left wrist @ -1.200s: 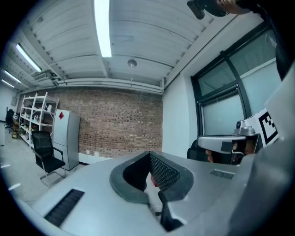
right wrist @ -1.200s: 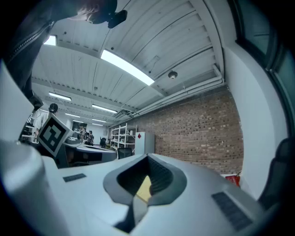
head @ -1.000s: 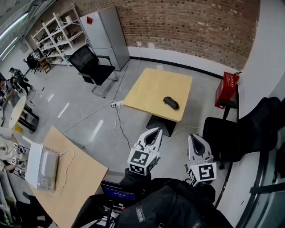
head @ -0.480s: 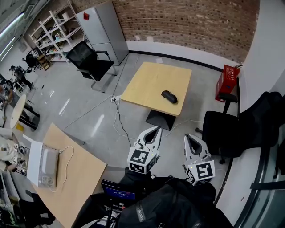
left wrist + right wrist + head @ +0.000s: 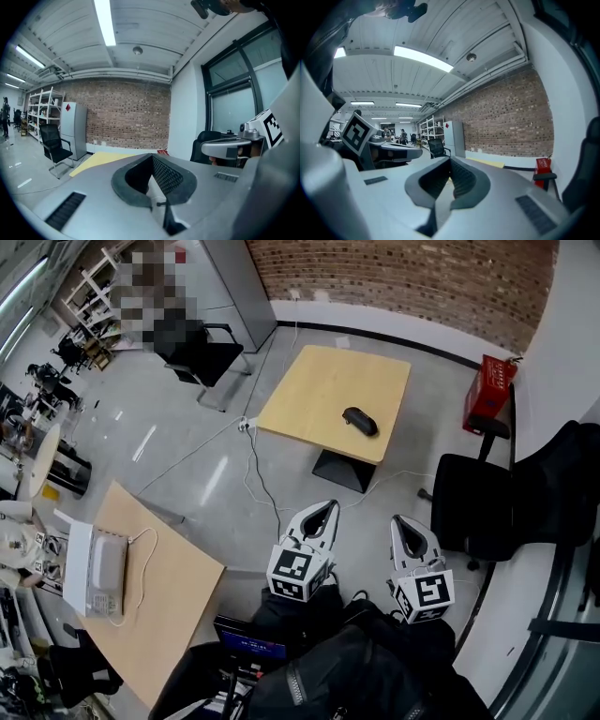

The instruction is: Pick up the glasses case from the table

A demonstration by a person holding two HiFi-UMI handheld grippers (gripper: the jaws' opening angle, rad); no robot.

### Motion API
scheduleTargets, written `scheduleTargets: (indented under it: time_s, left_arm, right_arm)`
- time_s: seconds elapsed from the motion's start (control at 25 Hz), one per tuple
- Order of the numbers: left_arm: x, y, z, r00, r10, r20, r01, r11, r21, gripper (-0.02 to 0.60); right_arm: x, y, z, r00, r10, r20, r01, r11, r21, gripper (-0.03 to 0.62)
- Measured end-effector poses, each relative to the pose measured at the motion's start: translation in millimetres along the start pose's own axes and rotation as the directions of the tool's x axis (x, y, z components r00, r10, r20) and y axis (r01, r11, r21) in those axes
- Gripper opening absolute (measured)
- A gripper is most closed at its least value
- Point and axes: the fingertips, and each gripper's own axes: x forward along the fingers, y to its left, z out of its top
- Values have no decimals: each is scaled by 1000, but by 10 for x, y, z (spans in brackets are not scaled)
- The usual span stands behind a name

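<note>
The glasses case [image 5: 360, 420] is a small black oblong lying near the right edge of the square light-wood table [image 5: 319, 395], far ahead of me across the floor. My left gripper [image 5: 328, 507] and right gripper [image 5: 398, 521] hang side by side close to my body, well short of the table. Both are shut with nothing between their jaws. In the left gripper view the left gripper [image 5: 151, 156] points nearly level, with the table [image 5: 101, 159] a yellow strip behind it. The right gripper [image 5: 450, 162] shows the same table [image 5: 490, 162]; the case is hidden in both gripper views.
A black office chair [image 5: 473, 507] stands right of the path to the table and another chair [image 5: 202, 357] at the far left. A red box [image 5: 487, 395] sits by the right wall. Cables [image 5: 253, 474] trail over the grey floor. A nearer wooden table [image 5: 169, 596] carries a white device [image 5: 103, 573].
The head view has shifted, so the table and case sit higher in the picture. Both grippers have sunk a little and stay shut, side by side.
</note>
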Motion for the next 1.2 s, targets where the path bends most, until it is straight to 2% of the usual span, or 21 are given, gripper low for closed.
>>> scheduleTargets:
  time_s: [0.2, 0.56, 0.96, 1.2]
  left_arm:
    - [101, 98, -56, 1000, 2, -17, -2, 1000, -6, 0]
    - [679, 337, 107, 998, -70, 7, 70, 998, -8, 0]
    - [1255, 1068, 220, 998, -64, -8, 63, 998, -25, 0]
    - [1569, 1397, 246, 996, -85, -19, 84, 996, -39, 0]
  right_arm:
    - [139, -50, -24, 1000, -8, -4, 8, 1000, 14, 5]
    - [579, -398, 85, 997, -80, -12, 80, 997, 2, 5]
    - [1576, -500, 197, 998, -50, -32, 50, 999, 7, 5]
    - [2017, -603, 224, 997, -61, -50, 62, 998, 12, 5]
